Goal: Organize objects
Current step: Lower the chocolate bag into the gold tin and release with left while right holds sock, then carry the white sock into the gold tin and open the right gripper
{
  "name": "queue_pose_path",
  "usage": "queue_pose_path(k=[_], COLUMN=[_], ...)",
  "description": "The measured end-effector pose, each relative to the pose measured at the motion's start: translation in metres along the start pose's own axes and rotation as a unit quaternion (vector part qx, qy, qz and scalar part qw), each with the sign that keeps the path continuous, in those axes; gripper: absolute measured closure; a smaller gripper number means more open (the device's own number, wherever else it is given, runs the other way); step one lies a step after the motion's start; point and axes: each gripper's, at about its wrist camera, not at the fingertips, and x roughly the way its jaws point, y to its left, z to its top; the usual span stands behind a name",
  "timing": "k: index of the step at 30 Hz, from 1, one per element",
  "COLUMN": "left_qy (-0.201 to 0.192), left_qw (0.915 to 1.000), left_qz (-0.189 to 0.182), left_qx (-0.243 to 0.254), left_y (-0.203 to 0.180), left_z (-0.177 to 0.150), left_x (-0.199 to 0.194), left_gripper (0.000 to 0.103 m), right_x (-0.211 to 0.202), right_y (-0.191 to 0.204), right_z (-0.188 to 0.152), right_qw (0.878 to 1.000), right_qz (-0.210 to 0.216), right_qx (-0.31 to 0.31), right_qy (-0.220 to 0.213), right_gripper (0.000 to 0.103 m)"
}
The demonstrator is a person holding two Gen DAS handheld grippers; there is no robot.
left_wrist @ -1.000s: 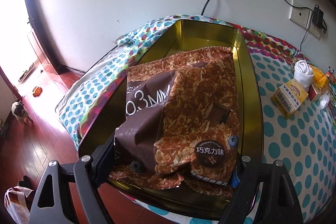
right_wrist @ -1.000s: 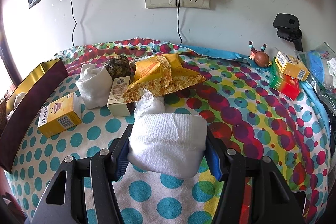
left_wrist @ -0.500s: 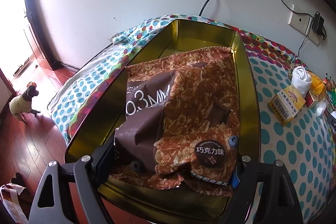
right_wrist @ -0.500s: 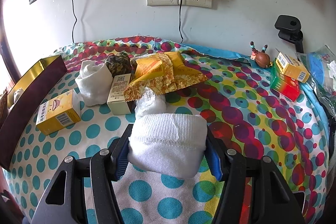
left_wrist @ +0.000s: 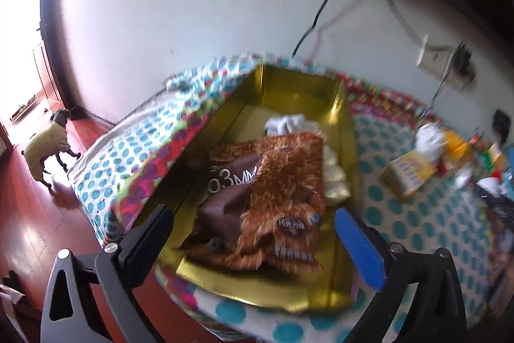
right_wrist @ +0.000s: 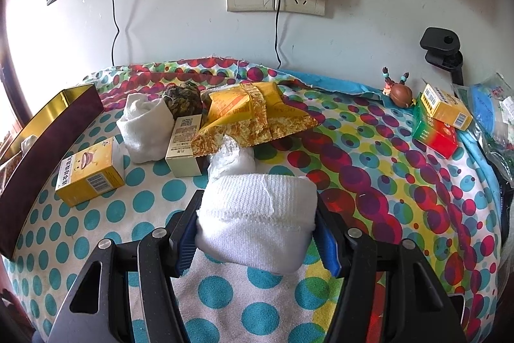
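We find the left gripper [left_wrist: 253, 233] released: its jaws have just been opening and now stand wide, the pads clear on either side of the brown snack bag [left_wrist: 266, 198], gripping nothing. That bag lies inside the gold tin tray [left_wrist: 348, 150], at its near end; a white cloth [left_wrist: 289, 122] shows beyond it and pale items sit along the tray's right wall, too blurred to name. The tray rests on the polka-dot cloth [left_wrist: 401, 224].

The right gripper [right_wrist: 255, 235] is clenched on a rolled white sock [right_wrist: 257, 224], both pads pressing its sides, just over the dotted cloth. Directly behind it lies a crumpled white wrapper [right_wrist: 231, 158], then a cream box [right_wrist: 184, 147] and a yellow snack bag [right_wrist: 250, 114]. To the left we note a yellow box [right_wrist: 88, 176], another white sock roll [right_wrist: 144, 127], and the tray's maroon outer wall [right_wrist: 48, 150] at the cloth's left edge. Stacked boxes [right_wrist: 440, 121] stand well apart at the right.
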Motion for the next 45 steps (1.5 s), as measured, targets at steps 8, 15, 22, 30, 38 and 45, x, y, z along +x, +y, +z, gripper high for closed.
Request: queue_pose_path(k=[8,15,22,30,38,45], left_qy=[-0.028,-0.051,-0.038,-0.041,-0.03,-0.014], left_qw=[0.9995,0.9974,0.999,0.9987,0.9979,0.9976], left_qz=[-0.007,-0.015,-0.02,-0.017,-0.019,-0.036], left_qx=[0.007,0.048,0.016,-0.024,-0.055,-0.057], left_y=[-0.011,-0.029,-0.013,0.006,0.03,0.035], left_z=[-0.044,-0.066,-0.067,-0.074,-0.081,-0.082], left_x=[-0.054,-0.059,-0.056,-0.074,-0.075,-0.064], left_gripper=[0.0,0.0,0.0,0.0,0.0,0.0], right_x=[-0.003,-0.013,-0.032,-0.047,-0.033,-0.013], right_y=[0.013,0.031,0.068,0.173,0.281,0.338], right_z=[0.001,-0.001,0.01,0.03,0.037,0.039], right_qw=[0.999,0.998,0.996,0.984,0.967,0.955], right_qz=[-0.006,-0.014,-0.008,0.049,0.089,0.098], right_qx=[-0.037,-0.063,-0.087,-0.163,-0.233,-0.274], right_qy=[-0.008,-0.013,-0.026,-0.052,-0.053,-0.049], right_gripper=[0.044,0.044,0.044,0.044,0.044,0.044])
